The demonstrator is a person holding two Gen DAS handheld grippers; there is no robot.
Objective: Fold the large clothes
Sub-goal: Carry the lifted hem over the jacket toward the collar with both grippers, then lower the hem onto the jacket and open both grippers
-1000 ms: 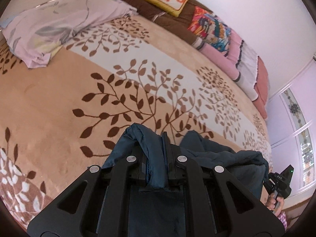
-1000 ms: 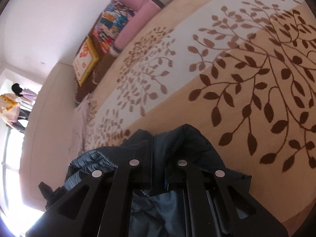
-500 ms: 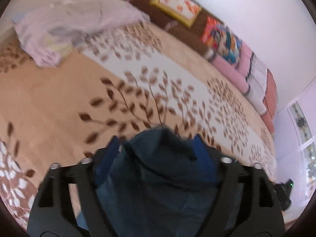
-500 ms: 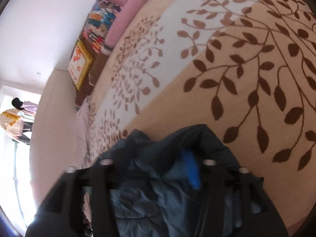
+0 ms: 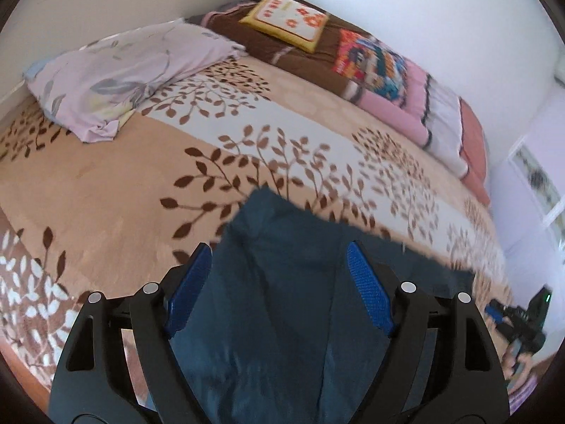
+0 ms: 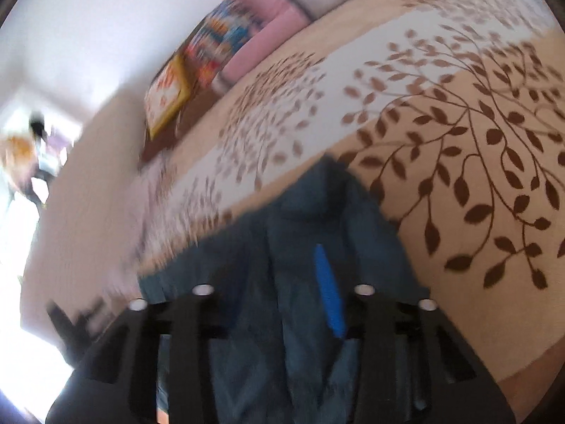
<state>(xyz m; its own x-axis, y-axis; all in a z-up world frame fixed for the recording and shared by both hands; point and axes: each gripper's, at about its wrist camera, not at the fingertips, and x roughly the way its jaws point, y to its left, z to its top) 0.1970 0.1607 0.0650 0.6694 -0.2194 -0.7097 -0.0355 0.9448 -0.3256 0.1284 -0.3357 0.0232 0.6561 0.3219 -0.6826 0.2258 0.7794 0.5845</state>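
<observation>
stage: early, no finished fold visible | dark blue garment lies on bed blanket, near edge | left claw spread wide over cloth, gripping nothing | right claw blurred, looks parted | left: all folds

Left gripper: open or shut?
Open. The left gripper has its blue fingers spread wide, with the dark blue garment lying loose between them.

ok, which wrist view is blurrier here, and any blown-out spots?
Right wrist view is worse: the leaf-print blanket and cushions smear, and the lower-left window area clips to white. Left wrist view is sharper; only the dark blue garment edge is soft, both fisheye-warped.
</observation>
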